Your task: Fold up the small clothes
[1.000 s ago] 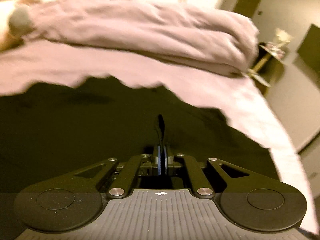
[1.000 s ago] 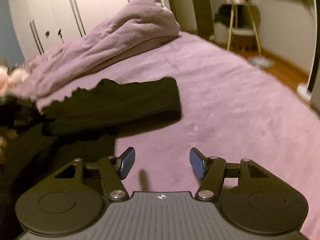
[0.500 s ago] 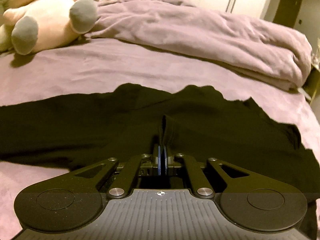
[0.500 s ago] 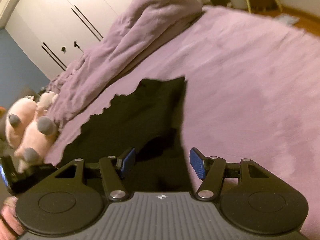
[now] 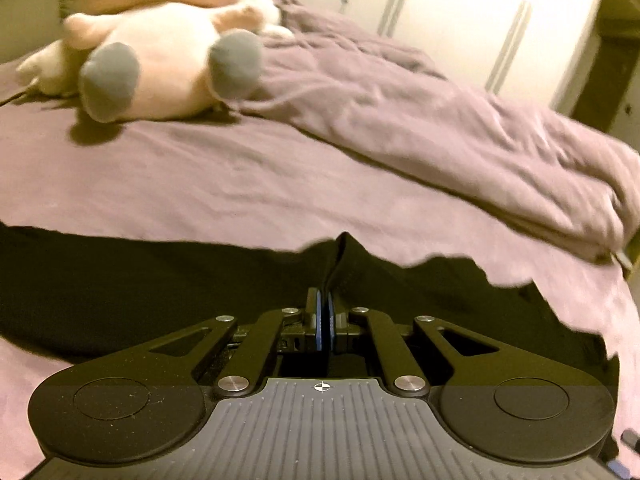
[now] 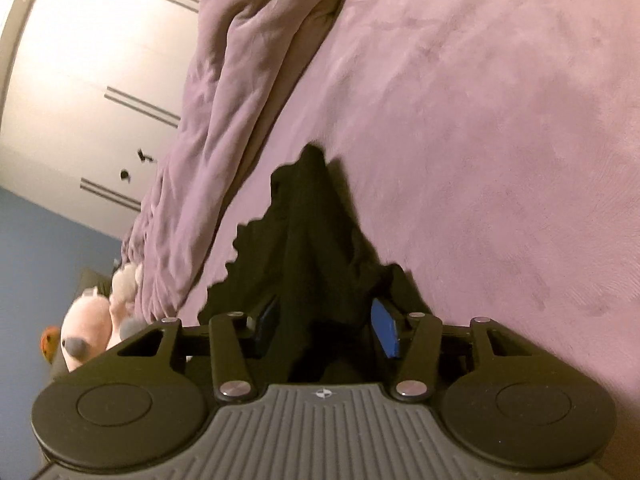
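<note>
The black garment [image 5: 160,284] lay spread on the purple bed [image 5: 200,184]. The left gripper [image 5: 325,304] pinched a raised fold of the garment, pads pressed together. The right gripper [image 6: 324,320] was closing, a bunched ridge of cloth between its blue pads [image 6: 386,330], not yet pressed. A plush toy [image 5: 160,68] lay beside the duvet [image 5: 440,128].

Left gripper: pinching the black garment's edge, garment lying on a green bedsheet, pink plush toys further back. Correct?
One thing is off: the bedsheet is mauve-purple, not green, as the left wrist view shows. The rest holds: the left gripper is shut on a raised fold of the black garment, and the pink plush toys lie further back on the bed.
</note>
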`<state>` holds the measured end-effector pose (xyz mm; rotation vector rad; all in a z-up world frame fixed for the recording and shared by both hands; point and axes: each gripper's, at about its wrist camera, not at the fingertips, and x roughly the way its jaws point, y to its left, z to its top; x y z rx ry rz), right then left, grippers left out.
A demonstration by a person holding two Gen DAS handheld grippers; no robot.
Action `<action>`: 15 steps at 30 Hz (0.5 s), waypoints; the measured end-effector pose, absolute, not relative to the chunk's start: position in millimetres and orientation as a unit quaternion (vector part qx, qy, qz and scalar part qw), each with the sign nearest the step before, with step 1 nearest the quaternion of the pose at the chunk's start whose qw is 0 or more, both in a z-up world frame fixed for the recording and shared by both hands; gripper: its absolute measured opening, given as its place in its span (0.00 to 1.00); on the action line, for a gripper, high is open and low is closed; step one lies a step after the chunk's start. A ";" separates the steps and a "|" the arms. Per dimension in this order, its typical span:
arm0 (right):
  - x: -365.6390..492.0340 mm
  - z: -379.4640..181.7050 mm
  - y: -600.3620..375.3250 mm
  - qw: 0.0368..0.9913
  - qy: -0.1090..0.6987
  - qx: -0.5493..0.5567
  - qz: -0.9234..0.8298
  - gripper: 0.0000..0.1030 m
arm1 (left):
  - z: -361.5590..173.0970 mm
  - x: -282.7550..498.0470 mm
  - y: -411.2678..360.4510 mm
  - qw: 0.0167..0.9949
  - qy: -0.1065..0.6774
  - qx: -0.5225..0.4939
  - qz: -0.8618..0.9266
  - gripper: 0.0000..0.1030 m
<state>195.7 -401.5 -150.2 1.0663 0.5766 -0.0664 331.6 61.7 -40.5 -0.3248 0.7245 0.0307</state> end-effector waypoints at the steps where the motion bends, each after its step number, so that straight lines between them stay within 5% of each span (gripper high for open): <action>1: 199.0 -150.4 -401.6 0.823 0.271 0.498 -0.034 0.45 | -40.9 331.6 67.1 0.921 0.353 -0.166 0.020 0.05; 4: 211.6 -153.7 -398.1 0.824 0.277 0.493 -0.038 0.34 | -50.0 332.3 75.3 0.912 0.369 -0.179 0.020 0.05; 8: 224.6 -152.8 -394.7 0.843 0.289 0.451 -0.056 0.07 | -63.9 332.0 70.4 0.905 0.392 -0.163 0.013 0.05; 15: 206.3 -157.7 -403.0 0.864 0.250 0.422 -0.114 0.02 | -70.5 334.8 49.9 0.912 0.388 -0.134 -0.017 0.05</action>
